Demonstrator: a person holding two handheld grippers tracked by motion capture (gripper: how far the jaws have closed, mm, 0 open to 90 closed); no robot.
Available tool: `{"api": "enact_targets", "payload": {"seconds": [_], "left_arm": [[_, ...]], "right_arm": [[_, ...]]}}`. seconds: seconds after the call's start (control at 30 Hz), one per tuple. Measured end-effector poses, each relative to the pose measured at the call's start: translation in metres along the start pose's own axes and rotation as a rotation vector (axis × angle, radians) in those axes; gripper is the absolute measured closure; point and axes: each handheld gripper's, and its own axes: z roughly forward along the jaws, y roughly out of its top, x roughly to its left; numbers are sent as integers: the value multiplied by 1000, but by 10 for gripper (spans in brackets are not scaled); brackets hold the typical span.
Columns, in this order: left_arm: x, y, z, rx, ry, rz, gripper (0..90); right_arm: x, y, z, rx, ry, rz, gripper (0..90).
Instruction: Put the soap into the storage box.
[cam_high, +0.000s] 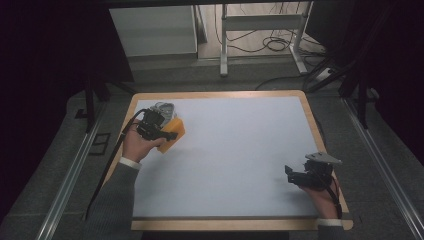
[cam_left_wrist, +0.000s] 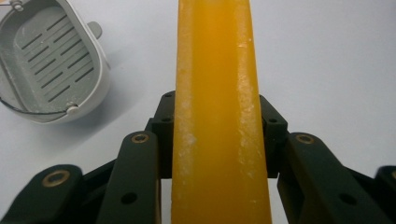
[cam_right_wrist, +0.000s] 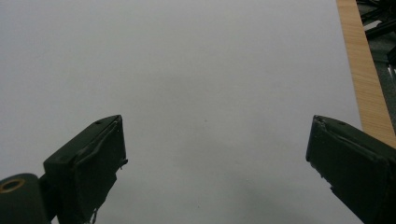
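On the near-left part of the white table top (cam_high: 235, 155), seen from the high view, the left gripper (cam_high: 161, 134) is held in the person's left hand (cam_high: 137, 145) and clamps a yellow-orange block (cam_high: 175, 131), which sticks out to the right of the black body. Just beyond it, touching or nearly touching the gripper in this view, sits a grey soap dish (cam_high: 165, 107) close to the far-left corner of the wooden-edged board. Well apart from all that, at the near-right side of the table, the right gripper (cam_high: 295, 175) rests in the person's right hand (cam_high: 325, 197), a grey three-cornered plate on top of it, its tips pointing left over bare white surface. From the left gripper view, the yellow-orange block (cam_left_wrist: 217, 116) runs straight up the middle of the frame between the 2 black jaws, which pinch it from both sides; its faces carry pale whitish scuffs. To the upper left lies the grey soap dish (cam_left_wrist: 51, 60), an oval tray with a slotted drain insert and a thin wire handle, standing apart from the block on the white surface. From the right gripper view, the 2 jaws stand spread wide with nothing between them, the right gripper (cam_right_wrist: 215, 154) over plain white table, and the wooden rim (cam_right_wrist: 362, 79) runs along the right side.
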Motion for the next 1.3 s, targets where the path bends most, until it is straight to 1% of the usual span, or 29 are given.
{"api": "enact_targets", "payload": {"seconds": [0.1,0.17,0.2,0.27,0.33,0.47,0.5,0.57,0.87,0.93,1.0,1.2,1.23,1.27,1.3], "left_arm": [[6,2,0,1,-3,-22,611],[7,3,0,-2,0,-26,611],[9,4,-1,-5,9,-33,611],[11,5,-1,-7,11,-36,611],[14,8,-1,-11,11,-48,611],[17,10,1,-7,17,-50,611],[18,11,2,-11,14,-60,611],[20,13,2,-12,20,-65,611],[22,18,2,-9,26,-63,611],[23,19,2,-12,26,-69,611],[27,20,1,-22,18,-83,611],[34,21,-1,-41,27,-110,611],[37,22,-1,-46,27,-121,611],[37,22,-1,-46,27,-121,611],[40,23,-1,-45,32,-128,611]], "right_arm": [[1,0,1,1,-1,-2,49],[0,0,1,0,-4,-1,49],[0,0,1,0,-5,1,49],[0,0,1,0,-6,1,49],[0,0,1,2,-8,5,49],[-1,-1,1,2,-11,5,49],[-1,-1,1,-1,-14,6,49],[-2,-1,0,-1,-18,8,50],[-3,-1,0,-5,-26,16,54],[-3,-1,-1,-8,-26,15,54],[-3,-1,-1,-8,-26,16,54],[-3,-1,0,-4,-28,19,54],[-3,-1,0,-2,-28,21,54],[-3,-1,0,-2,-28,21,54],[-3,-1,0,0,-29,22,54]]}}
